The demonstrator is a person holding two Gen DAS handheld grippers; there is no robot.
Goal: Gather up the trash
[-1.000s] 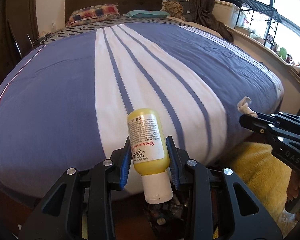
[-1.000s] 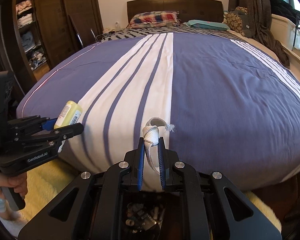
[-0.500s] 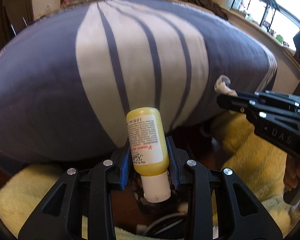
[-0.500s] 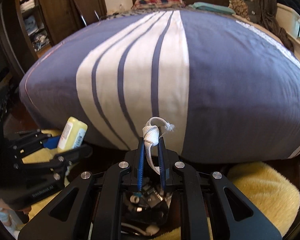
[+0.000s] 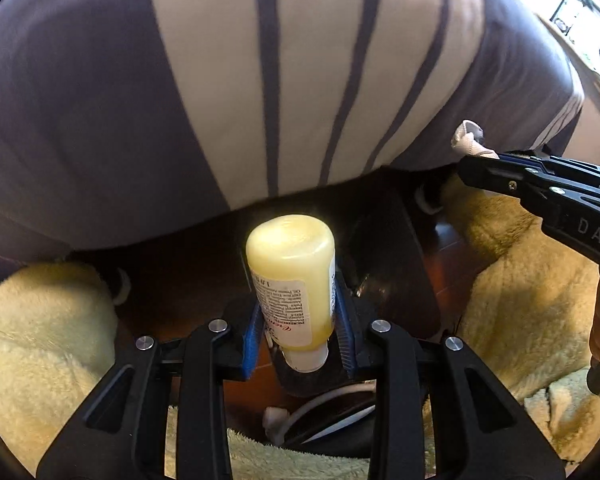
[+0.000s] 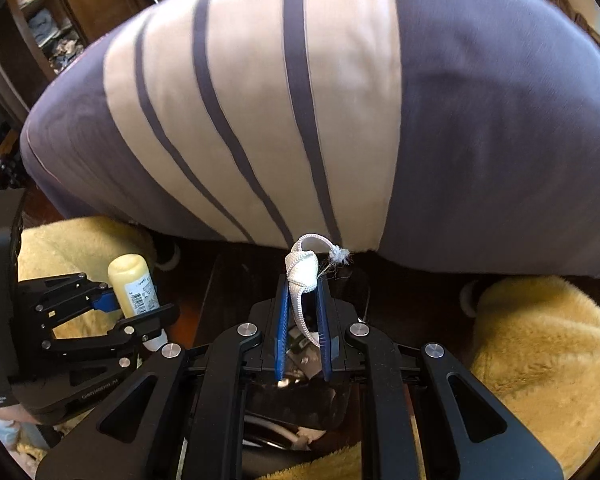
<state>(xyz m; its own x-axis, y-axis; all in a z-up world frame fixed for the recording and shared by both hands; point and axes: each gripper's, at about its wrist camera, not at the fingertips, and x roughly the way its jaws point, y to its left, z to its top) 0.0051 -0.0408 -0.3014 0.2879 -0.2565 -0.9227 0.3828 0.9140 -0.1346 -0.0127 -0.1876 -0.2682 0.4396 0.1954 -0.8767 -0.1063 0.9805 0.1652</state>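
Behind the yellow bottle (image 5: 291, 280), its cap sits half-hidden

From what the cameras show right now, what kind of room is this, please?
Most likely a bedroom: a bed with a purple and white striped duvet, fluffy yellow rugs on the dark wood floor at its foot, and shelves of folded clothes to one side.

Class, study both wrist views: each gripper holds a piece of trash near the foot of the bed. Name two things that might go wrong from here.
1. The yellow bottle is pinched low, near its cap, by the left gripper; most of its body sticks out beyond the pads, so it might pivot or slip.
2. The white cord is thin and limp in the right gripper; it could slide out onto the dark floor.
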